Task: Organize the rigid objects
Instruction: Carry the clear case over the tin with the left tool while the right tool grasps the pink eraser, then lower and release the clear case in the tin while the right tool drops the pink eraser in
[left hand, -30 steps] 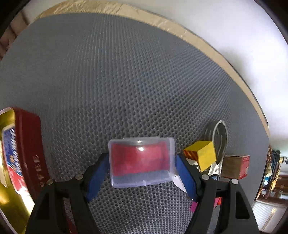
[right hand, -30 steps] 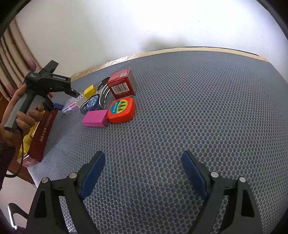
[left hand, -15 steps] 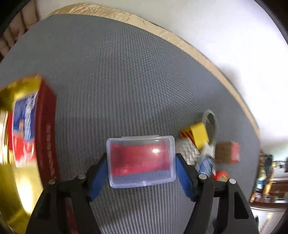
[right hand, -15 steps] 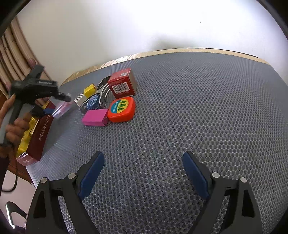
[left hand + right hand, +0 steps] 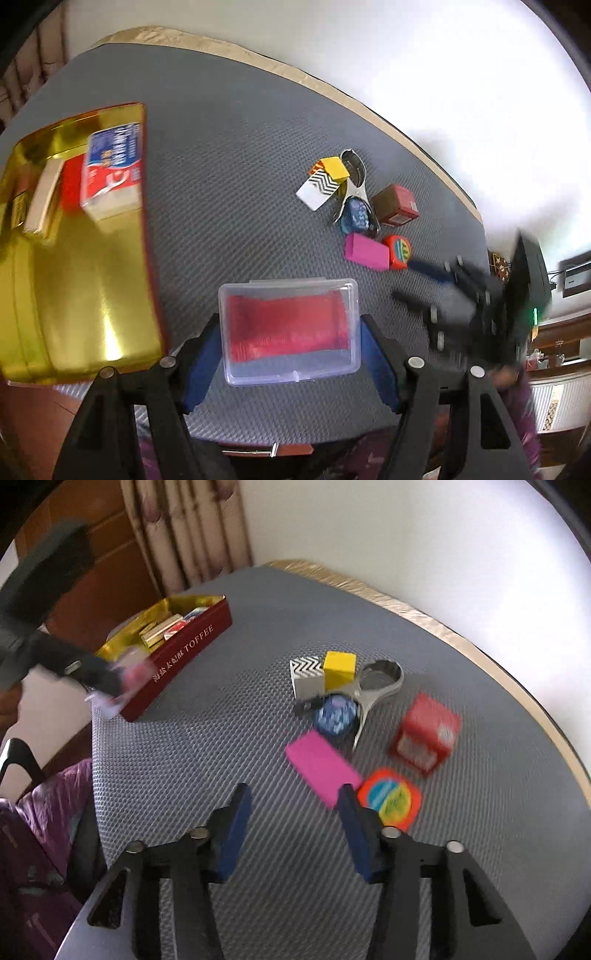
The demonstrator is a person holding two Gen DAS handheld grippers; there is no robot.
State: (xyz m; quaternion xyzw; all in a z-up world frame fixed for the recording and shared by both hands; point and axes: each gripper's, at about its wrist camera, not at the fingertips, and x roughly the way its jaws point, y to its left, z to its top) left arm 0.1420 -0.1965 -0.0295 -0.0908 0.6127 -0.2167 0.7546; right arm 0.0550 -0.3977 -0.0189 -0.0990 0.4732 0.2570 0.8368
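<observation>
Premises appear domestic, a living room or similar. Patterned curtains (image 5: 184,535) and brown wood panelling (image 5: 103,576) occupy the upper left of the right wrist view, against a plain white wall (image 5: 406,546). At the right edge of the left wrist view stand dark wooden furniture (image 5: 557,332) and a small wall-mounted fitting (image 5: 576,277); its kind cannot be determined.

Grey honeycomb-mesh table mat (image 5: 236,709) with a gold edge, filling the frame.

Upper left: long red "TOFFEE" tin with gold lining (image 5: 184,653), small packets inside.

Far left: blurred black left gripper (image 5: 122,681) over the tin's near end, holding something blurred, pinkish.

Right of centre, clustered:
- yellow cube (image 5: 339,670)
- zigzag-patterned white box (image 5: 306,677)
- steel looped tool (image 5: 378,686)
- blue round object (image 5: 334,714)
- magenta flat block (image 5: 321,762)
- red carton (image 5: 426,733)
- orange tape measure (image 5: 391,799)

Bottom: right gripper (image 5: 291,829), blue-padded jaws closing on nothing.
</observation>
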